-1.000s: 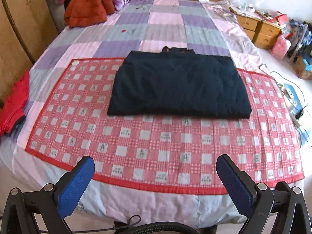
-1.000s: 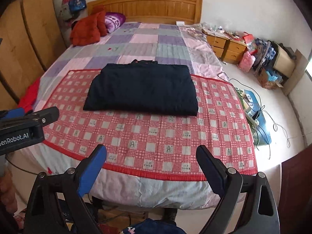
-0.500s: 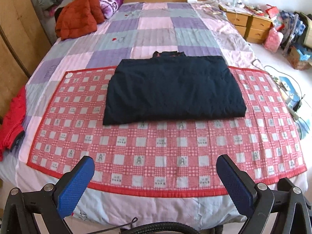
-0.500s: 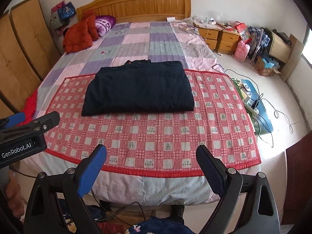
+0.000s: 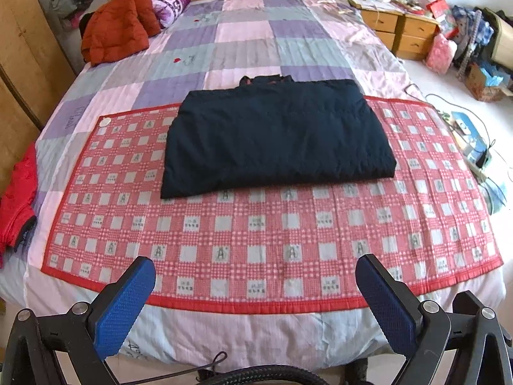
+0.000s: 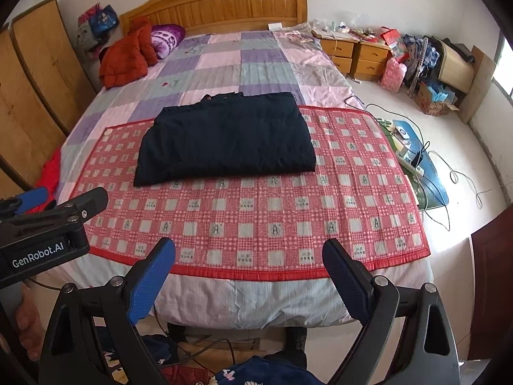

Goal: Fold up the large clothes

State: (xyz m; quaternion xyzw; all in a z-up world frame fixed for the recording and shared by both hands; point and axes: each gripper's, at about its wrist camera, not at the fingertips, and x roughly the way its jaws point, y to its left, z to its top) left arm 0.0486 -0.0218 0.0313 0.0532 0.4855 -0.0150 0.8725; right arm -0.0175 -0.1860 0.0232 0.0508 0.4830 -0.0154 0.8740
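Risk looked slight: the folded navy jacket (image 5: 275, 134) lay square on the red checked mat (image 5: 256, 234) mid-bed, yet its puffy layers might spring open, judging by the bulging near edge. Left gripper (image 5: 256, 292) and right gripper (image 6: 248, 272) hung wide-jawed, empty, well short of it. No containers held anything legible.

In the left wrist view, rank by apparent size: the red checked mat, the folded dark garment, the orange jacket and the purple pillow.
1. red checked mat
2. folded dark garment
3. orange jacket
4. purple pillow, partly hidden behind the jacket

The jacket and pillow lie farther from the camera, so they look smaller than they are.
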